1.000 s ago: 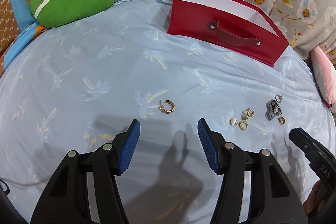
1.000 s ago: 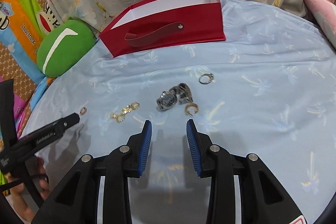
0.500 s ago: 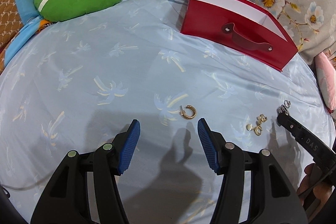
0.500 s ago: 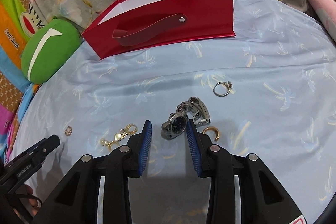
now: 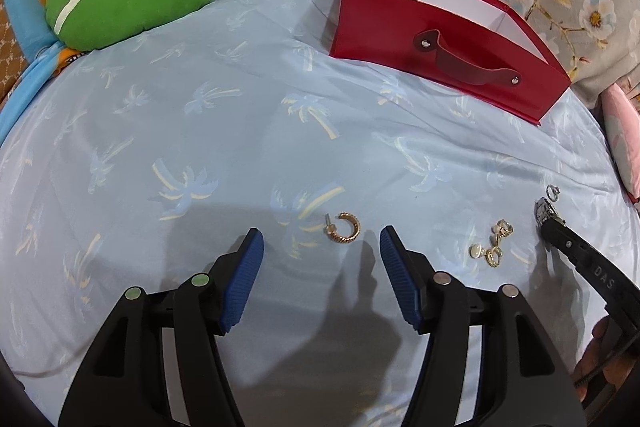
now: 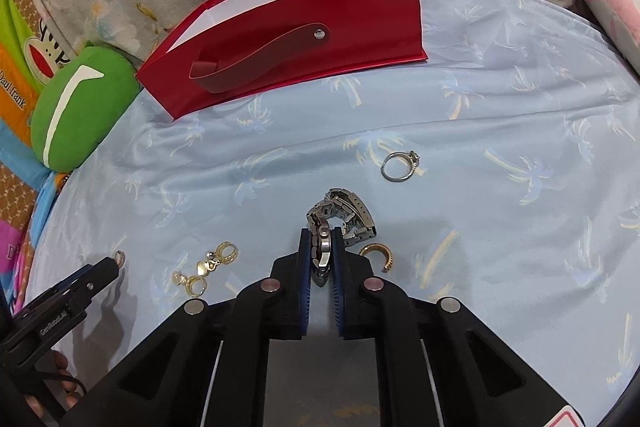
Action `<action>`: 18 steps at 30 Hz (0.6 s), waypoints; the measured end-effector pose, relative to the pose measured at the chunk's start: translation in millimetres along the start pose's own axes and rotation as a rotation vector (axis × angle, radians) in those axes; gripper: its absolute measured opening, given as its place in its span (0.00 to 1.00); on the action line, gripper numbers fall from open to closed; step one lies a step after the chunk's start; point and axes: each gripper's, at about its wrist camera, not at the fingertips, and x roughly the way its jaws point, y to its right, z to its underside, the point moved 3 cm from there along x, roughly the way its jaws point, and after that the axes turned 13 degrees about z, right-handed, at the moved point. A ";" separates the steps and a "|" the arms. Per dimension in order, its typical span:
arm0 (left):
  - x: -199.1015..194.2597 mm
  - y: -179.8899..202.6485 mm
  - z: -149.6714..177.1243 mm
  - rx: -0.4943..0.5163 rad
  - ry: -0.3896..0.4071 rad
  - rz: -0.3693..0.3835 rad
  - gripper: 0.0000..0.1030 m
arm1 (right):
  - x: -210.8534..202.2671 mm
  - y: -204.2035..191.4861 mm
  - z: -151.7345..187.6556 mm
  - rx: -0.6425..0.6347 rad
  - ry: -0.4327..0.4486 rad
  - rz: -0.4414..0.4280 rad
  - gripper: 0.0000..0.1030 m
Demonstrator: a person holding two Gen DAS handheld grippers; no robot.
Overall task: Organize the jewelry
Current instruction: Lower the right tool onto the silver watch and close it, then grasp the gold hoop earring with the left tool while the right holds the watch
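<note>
At lower centre, right gripper (image 6: 321, 247) pinches the watch (image 6: 340, 215) band. Left gripper (image 5: 322, 247) is spread, hoop earring (image 5: 344, 228) just ahead. Red box (image 6: 288, 39) at top.

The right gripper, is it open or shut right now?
Shut: the right gripper has its blue fingers pressed against the silver watch on both sides.

Gold hoop earring (image 5: 343, 227), open left hand-held gripper (image 5: 321, 242)

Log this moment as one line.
left gripper: open, over gold hoop earring | right gripper: shut on watch | red box: empty
</note>
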 end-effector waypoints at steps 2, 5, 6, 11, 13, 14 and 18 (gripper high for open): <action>1.7 2.8 -0.6 0.000 -0.003 0.009 0.57 | -4.7 2.9 2.1 0.001 0.003 -0.011 0.09; 1.7 8.8 0.5 0.003 -0.004 0.029 0.57 | -16.5 6.5 6.1 -0.011 0.019 -0.037 0.08; 1.8 11.8 1.0 0.008 -0.006 0.035 0.57 | -22.4 7.8 8.1 -0.018 0.024 -0.052 0.09; 0.4 29.8 5.5 0.050 -0.018 0.069 0.57 | -44.6 13.0 20.2 -0.054 0.036 -0.079 0.08; 1.2 36.7 6.7 0.061 -0.020 0.074 0.57 | -51.2 16.4 27.5 -0.059 0.029 -0.087 0.09; 2.7 38.2 7.1 0.064 -0.025 0.072 0.57 | -54.2 18.1 31.9 -0.061 0.022 -0.091 0.09; 8.7 33.0 6.0 0.039 -0.035 0.054 0.56 | -59.7 19.7 46.7 -0.075 0.008 -0.089 0.09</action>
